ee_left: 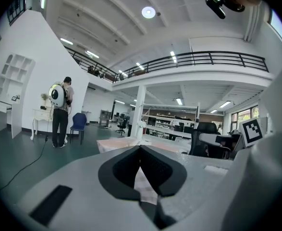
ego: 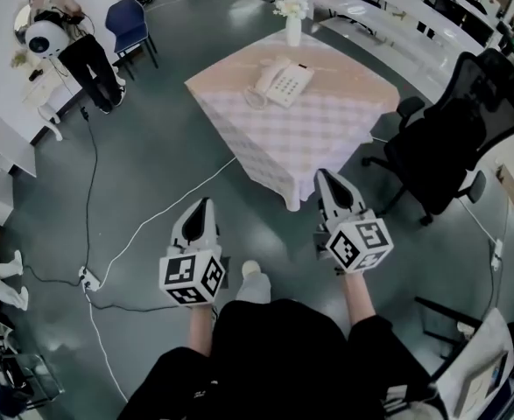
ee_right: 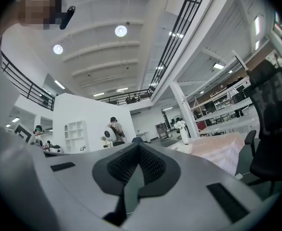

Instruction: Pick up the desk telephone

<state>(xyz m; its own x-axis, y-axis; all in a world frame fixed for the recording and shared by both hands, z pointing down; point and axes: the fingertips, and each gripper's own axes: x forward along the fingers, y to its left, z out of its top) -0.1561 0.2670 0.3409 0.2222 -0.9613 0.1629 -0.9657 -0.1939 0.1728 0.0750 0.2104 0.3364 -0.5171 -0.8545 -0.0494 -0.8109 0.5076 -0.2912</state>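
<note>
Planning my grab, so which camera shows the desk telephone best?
Head view: the desk telephone lies in full sight on the table. Both gripper views show only the table's cloth; no phone can be made out.

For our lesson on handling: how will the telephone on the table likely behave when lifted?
The telephone looks like rigid plastic, probably light. Its handset only rests on top, so it may slip off if tilted. The cord looped beside it would likely dangle.
</note>
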